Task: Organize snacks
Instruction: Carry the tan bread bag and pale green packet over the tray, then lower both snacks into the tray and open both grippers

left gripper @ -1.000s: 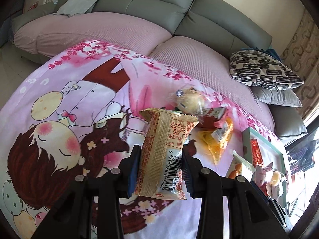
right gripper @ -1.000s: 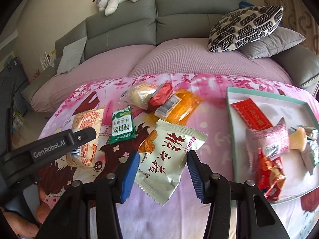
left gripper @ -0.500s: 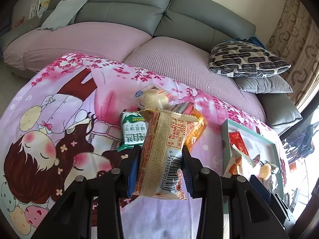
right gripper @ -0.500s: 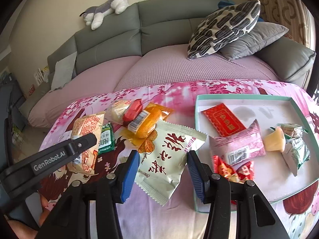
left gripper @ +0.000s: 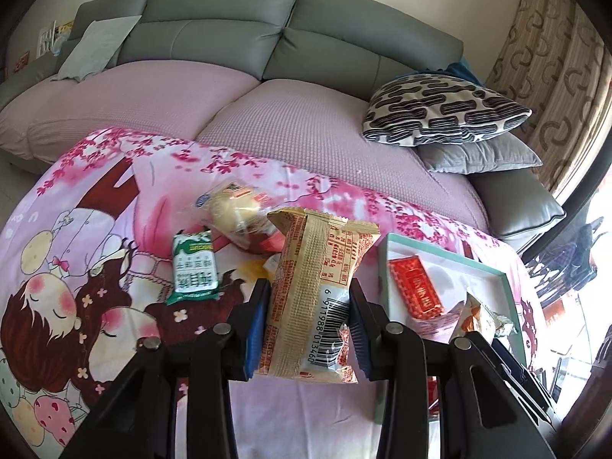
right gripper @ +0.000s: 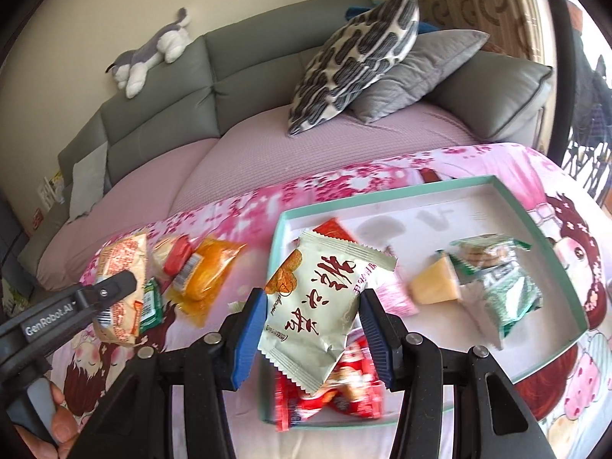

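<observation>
- Snacks fill both my grippers: the left hand-held gripper [left gripper: 308, 329], angled down over the pink tabletop [left gripper: 95, 252], clamps a tan barcode packet [left gripper: 313, 298].
- My right hand-held gripper [right gripper: 311, 334] grips a pale green packet [right gripper: 317, 306] above the teal tray [right gripper: 550, 237].
- Only the right view shows my hand [right gripper: 57, 424], a yellow wedge [right gripper: 436, 287] and a plush toy [right gripper: 153, 53].
- The left view alone shows the green packet's [left gripper: 195, 267] front.

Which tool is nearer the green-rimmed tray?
Right. The right tool, gripping a pale green packet, hangs over the tray's near corner; the left tool, gripping a tan packet, is beside the tray.
</observation>
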Demonstrator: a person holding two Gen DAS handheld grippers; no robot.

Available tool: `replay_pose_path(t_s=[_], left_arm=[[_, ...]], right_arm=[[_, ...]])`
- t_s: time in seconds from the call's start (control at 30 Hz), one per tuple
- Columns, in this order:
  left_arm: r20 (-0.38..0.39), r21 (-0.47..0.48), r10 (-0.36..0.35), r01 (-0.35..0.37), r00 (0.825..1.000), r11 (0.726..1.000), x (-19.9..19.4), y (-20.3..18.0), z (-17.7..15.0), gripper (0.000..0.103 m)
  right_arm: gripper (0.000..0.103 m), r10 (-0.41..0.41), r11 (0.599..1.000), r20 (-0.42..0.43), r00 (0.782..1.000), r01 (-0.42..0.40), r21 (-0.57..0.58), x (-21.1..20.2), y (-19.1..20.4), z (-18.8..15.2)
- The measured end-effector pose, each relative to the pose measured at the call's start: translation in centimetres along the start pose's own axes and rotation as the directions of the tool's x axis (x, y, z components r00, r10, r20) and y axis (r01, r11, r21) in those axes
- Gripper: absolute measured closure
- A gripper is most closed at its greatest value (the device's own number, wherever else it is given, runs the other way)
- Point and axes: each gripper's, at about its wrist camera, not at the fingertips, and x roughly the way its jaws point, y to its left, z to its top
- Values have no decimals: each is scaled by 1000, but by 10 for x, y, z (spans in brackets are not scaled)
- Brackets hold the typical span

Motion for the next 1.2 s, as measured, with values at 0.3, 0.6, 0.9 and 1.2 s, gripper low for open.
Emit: replay_pose_path(t_s=[0.3,0.6,0.9,1.2], left_arm=[[16,65,-54,53,998,996,2,-51,6,62],[-1,126,-88,88,996,988,14,-87,5,62],[-27,144,-112,114,993,983,36,-99,0,62],[-15,147,-136,136,991,980,61,-103,-3,62]], right_arm=[[50,-72,992,40,997,67,107,-13,-61,14],[50,-114,980,98,989,95,174,-22,-102,24],[50,-106,987,140,984,87,135,-6,-101,30],[50,-83,993,150,985,70,95,15,-94,29]])
